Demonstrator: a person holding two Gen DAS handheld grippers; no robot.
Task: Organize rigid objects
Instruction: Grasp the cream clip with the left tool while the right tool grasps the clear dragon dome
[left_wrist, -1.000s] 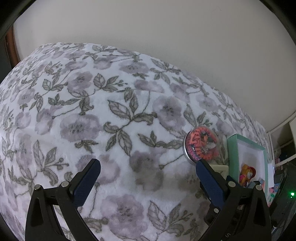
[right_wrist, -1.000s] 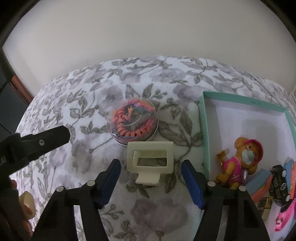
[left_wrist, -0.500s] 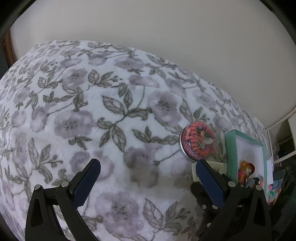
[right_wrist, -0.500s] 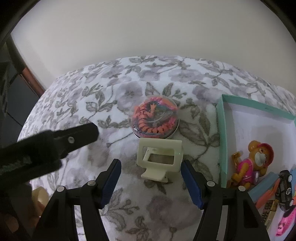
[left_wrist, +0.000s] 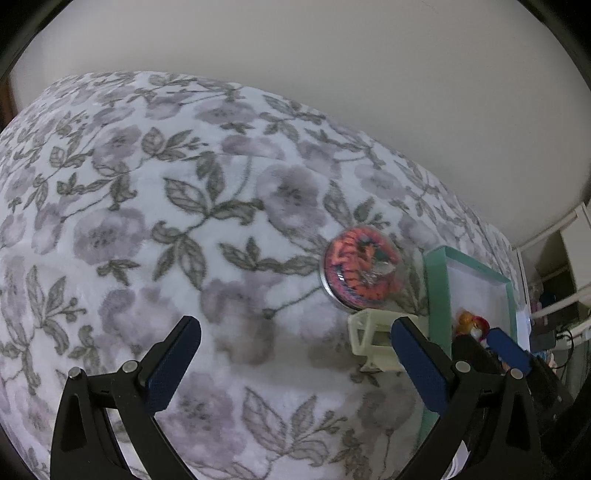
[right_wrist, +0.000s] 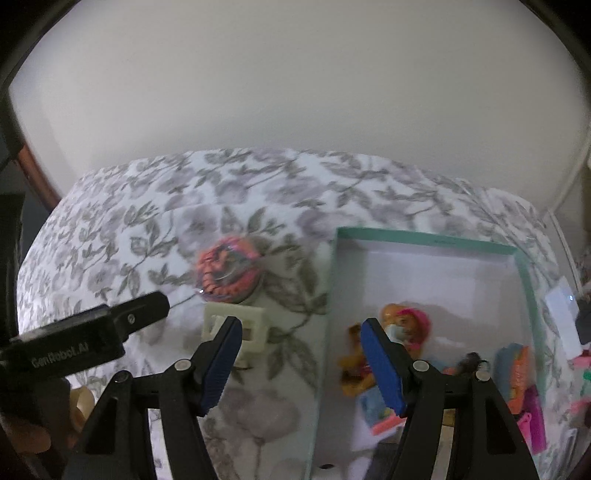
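**Both grippers spread and empty over floral blanket, clip and tin just ahead**

Left gripper (left_wrist: 295, 354): jaws wide apart, nothing between them. The cream-coloured rectangular plastic clip (left_wrist: 373, 341) lies on the blanket just ahead of its right fingertip, partly hidden behind that finger. The round clear-lidded metal tin with an orange segmented toy inside (left_wrist: 360, 271) sits just beyond the clip, appears to touch it.

Right gripper (right_wrist: 301, 354): jaws also spread, holding nothing. It straddles the left wall of the teal-rimmed shallow cardboard box with white interior (right_wrist: 328, 291). Clip (right_wrist: 255, 325) is just ahead of its left fingertip, partly behind it; tin (right_wrist: 227, 269) further ahead-left. Behind its right fingertip, inside the box: orange plastic bear figure with pink cap (right_wrist: 404, 325), plus blurred pink, orange and blue plastic bits I can't identify.

Surface: soft fleecy white blanket with grey-purple flowers and grey leaves (left_wrist: 184, 221), matte, plush. Finger pads (right_wrist: 221, 363) are blue, ribbed; arms are black rigid plastic.
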